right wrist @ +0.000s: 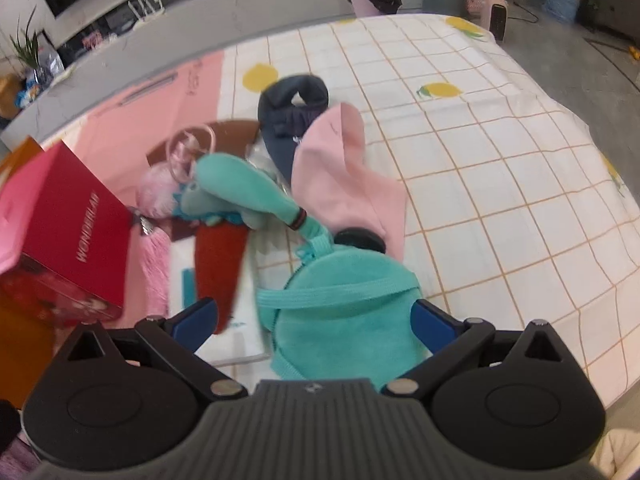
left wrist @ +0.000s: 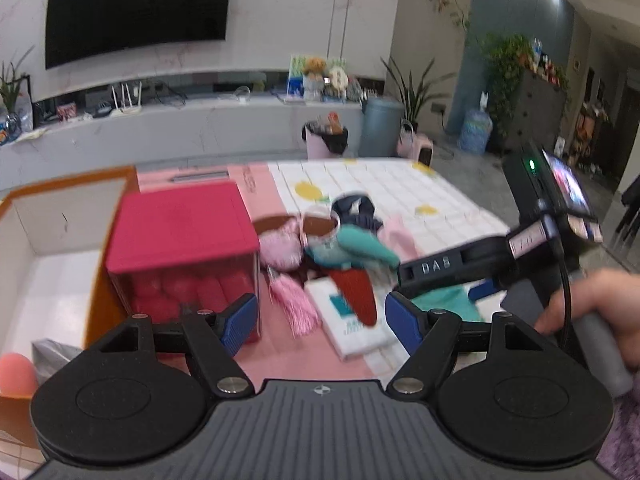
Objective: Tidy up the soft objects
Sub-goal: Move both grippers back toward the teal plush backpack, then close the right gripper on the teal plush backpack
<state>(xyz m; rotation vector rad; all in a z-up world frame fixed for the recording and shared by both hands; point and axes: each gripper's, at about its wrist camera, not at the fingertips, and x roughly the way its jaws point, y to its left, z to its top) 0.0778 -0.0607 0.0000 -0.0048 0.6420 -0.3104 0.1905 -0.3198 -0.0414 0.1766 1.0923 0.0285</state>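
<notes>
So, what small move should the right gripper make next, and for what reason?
Probably it should close its fingers. The right gripper stands open, and the teal pouch lies between its blue pads, on the checked cloth. Nothing is gripped yet, so closing comes before any lift. The left gripper is open too, away from the pouch.

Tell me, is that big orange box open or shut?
Open. The orange box has no lid on top, and its white inside walls and floor show.
</notes>
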